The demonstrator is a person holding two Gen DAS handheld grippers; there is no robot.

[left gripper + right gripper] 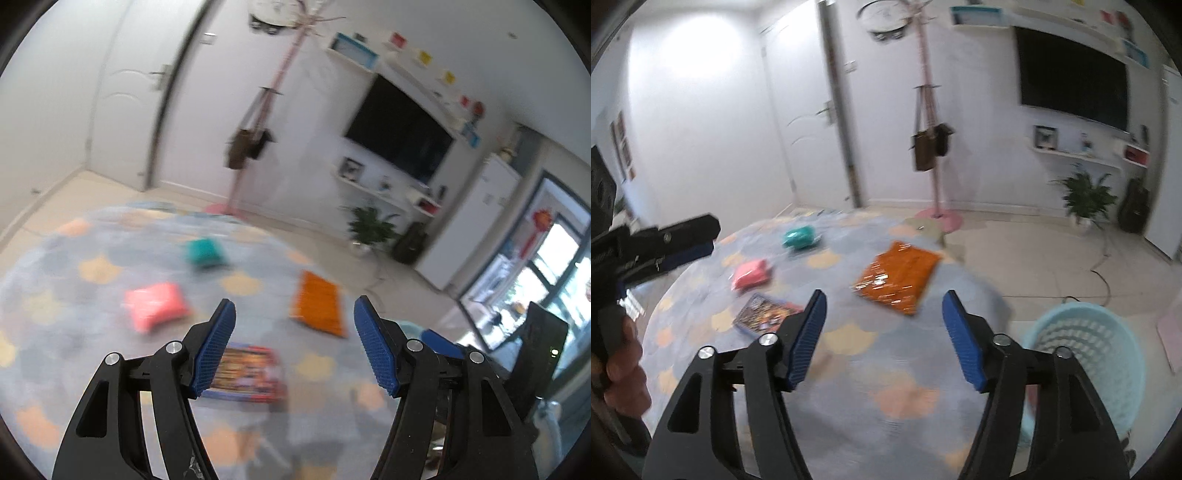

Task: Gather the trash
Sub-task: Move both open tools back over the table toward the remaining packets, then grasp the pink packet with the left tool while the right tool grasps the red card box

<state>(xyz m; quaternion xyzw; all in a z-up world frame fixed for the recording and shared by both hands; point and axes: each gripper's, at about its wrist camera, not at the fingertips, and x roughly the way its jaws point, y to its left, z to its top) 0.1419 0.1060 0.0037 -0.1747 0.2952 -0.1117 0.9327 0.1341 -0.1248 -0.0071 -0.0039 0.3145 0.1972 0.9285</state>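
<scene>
Several pieces of trash lie on a round patterned rug (849,369). An orange snack bag (897,277) lies ahead of my right gripper (882,306), which is open and empty above the rug. A pink packet (751,274), a teal packet (798,236) and a colourful flat wrapper (764,314) lie to the left. My left gripper (293,315) is open and empty, above the colourful wrapper (247,373), with the pink packet (155,304), teal packet (205,252) and orange bag (319,304) beyond. A light blue mesh basket (1086,354) stands right of the rug.
A pink coat stand (932,147) with hanging bags stands beyond the rug. A potted plant (1086,195), a wall TV (1071,77) and shelves are at the right. A cable (1104,273) runs across the tile floor. A white door (809,122) is behind.
</scene>
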